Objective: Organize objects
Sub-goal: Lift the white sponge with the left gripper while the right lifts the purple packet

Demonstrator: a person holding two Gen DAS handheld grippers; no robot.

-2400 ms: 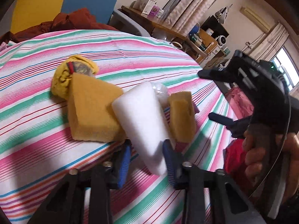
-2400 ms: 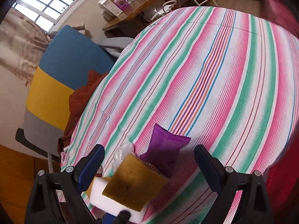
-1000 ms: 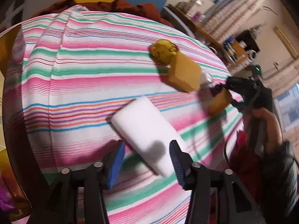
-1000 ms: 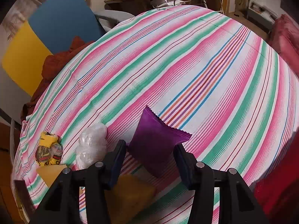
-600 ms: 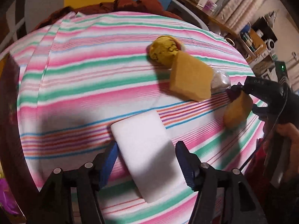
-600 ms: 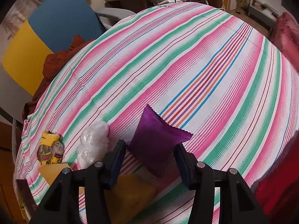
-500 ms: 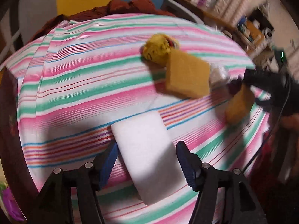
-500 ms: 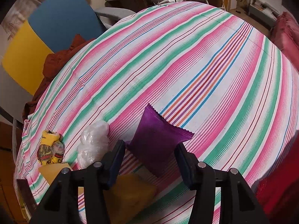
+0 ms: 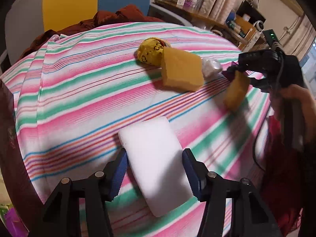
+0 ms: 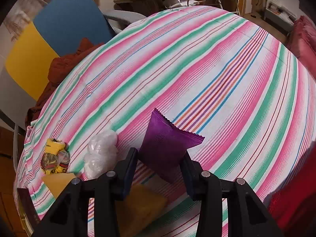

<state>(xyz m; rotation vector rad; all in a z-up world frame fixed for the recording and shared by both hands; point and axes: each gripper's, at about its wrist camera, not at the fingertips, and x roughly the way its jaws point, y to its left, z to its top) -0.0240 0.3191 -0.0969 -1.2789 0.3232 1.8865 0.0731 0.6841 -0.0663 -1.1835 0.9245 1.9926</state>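
Striped tablecloth, pink, green and white, covers the whole table. No brand or writing legible on anything; the purple packet's print is too faint to read.

White foam block lies flat on the cloth between the left gripper's blue pads, about half open and closing; left pad at the block's edge, right pad just beside it, firm contact not clear.

Large yellow sponge tilts against the yellow patterned sock ball, clear plastic wad just beside.

Right gripper, nearly closed and still closing, pads flanking the purple packet's lower end. In the left view a small yellow sponge hangs pinched in it, above the cloth; a hand grips its handle.
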